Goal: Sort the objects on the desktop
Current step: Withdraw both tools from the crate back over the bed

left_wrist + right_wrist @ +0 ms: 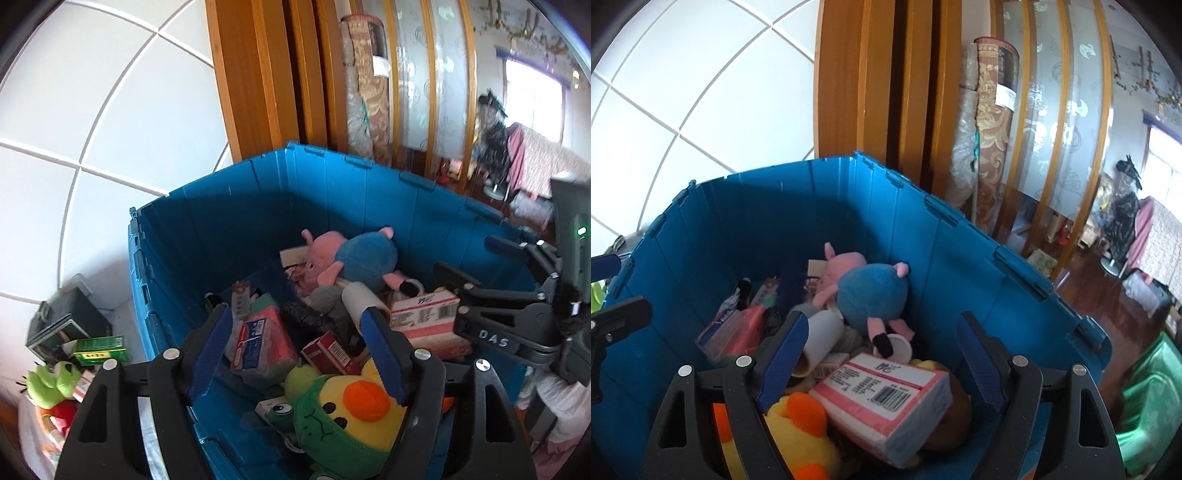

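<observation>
Both claws, left claw (299, 350) and right claw (882, 365), spread and empty above the blue crate (964, 258), with yellow duck plush (354, 410) and pink tissue pack (886, 395) lying loose below, apparently just dropped in.

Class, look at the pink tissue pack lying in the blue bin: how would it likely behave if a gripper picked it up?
The tissue pack looks soft and plastic-wrapped, so it would probably squash between the pads and may slip. It seems light for its size. It lies tilted on the yellow plush duck, so a push would likely slide it.
</observation>
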